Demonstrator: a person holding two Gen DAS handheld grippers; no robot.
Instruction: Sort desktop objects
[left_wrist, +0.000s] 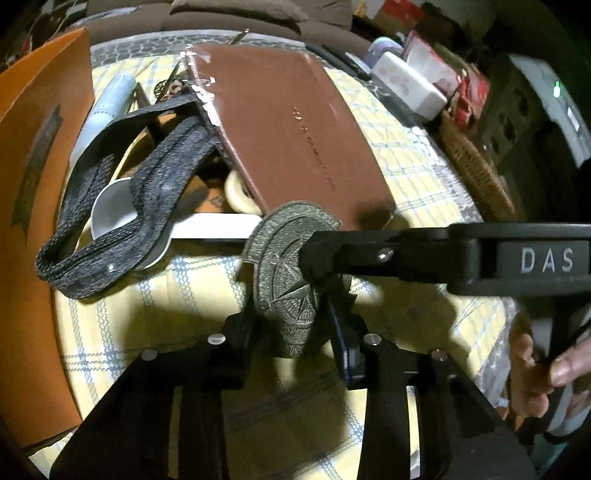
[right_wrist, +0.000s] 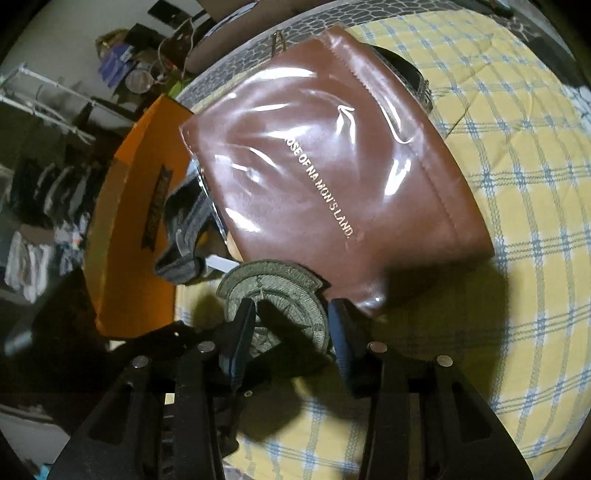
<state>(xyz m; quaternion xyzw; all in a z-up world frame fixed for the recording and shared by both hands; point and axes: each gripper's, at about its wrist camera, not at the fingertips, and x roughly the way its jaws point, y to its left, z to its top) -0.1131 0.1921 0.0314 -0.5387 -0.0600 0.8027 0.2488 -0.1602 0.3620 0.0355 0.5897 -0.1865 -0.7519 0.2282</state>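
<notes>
At the far left the orange box lid (left_wrist: 40, 206) is standing upright at the edge of the yellow checked cloth (left_wrist: 177, 302), and a dark woven strap (left_wrist: 122, 221) is spilling out of the open box (left_wrist: 214, 223) beside it. Moving right, the brown wrapped book (left_wrist: 295, 133) is leaning over that box. Just below its near corner the bronze compass badge (left_wrist: 286, 273) is standing on edge, its long axis running toward the left wrist camera. The left gripper (left_wrist: 291, 332) is straddling the badge's lower end with narrowed jaws; whether the pads are pressing I cannot tell. The right gripper (right_wrist: 291, 332) is reaching in from the right, half-open around the upper part, no firm hold showing. Both claws are at the badge, and the box is lying just up-left of it, so a short lift that way looks likely
</notes>
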